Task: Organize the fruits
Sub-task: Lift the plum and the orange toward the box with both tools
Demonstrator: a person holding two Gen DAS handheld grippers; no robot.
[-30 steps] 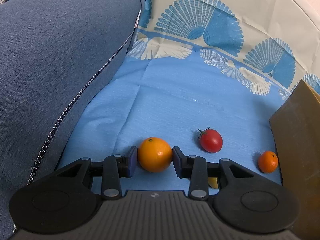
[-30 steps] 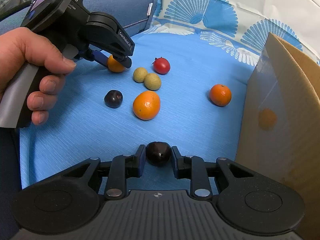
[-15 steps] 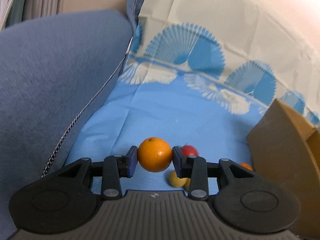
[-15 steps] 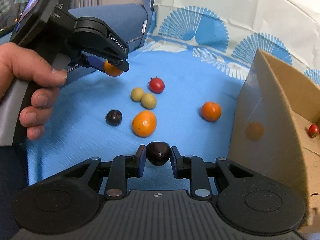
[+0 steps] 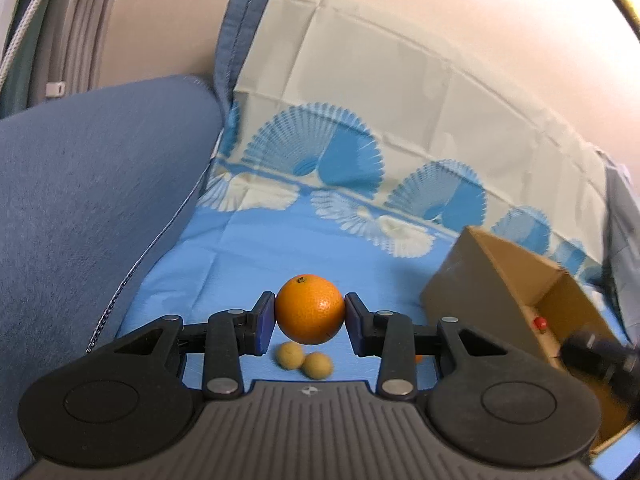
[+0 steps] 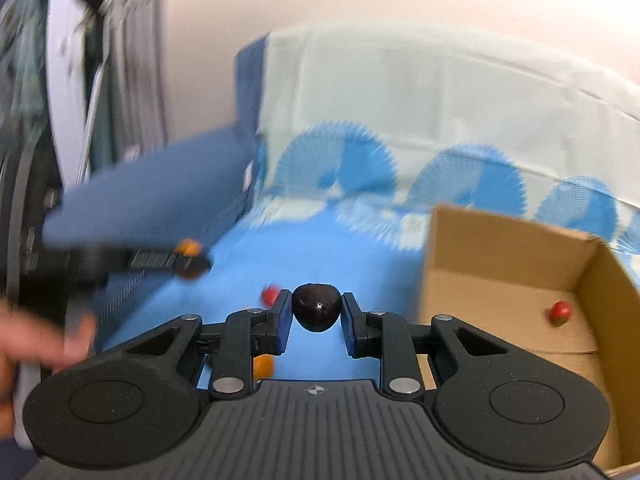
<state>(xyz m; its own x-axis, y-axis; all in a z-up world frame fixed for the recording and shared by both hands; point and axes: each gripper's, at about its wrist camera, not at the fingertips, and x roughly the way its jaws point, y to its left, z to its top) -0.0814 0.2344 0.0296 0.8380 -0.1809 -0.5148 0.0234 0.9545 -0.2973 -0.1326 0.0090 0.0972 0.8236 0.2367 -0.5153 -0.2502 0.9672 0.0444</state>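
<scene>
A blue cloth with pale fan patterns (image 5: 256,248) covers the seat and runs up the backrest, with a grey-blue fabric sofa arm (image 5: 80,208) filling the nine o'clock side. An open brown cardboard box (image 6: 500,276) stands on the cloth at three o'clock in the right wrist view; a small red fruit (image 6: 559,313) lies on its floor against the far wall.

The left gripper (image 5: 310,322) is clamped on a round orange (image 5: 310,309), its blue pads pressing both sides, held clear above the cloth. Below it, at six o'clock, two small yellow-tan round fruits (image 5: 305,361) sit touching each other on the cloth.

The right gripper (image 6: 316,314) is closed tight on a dark, glossy plum-like fruit (image 6: 316,307), lifted off the cloth with the box just to its three o'clock. A small red tomato-like fruit (image 6: 270,294) shows blurred at its nine o'clock, on the cloth, and a sliver of another orange fruit (image 6: 262,365) peeks out beneath the left finger at seven o'clock.
</scene>
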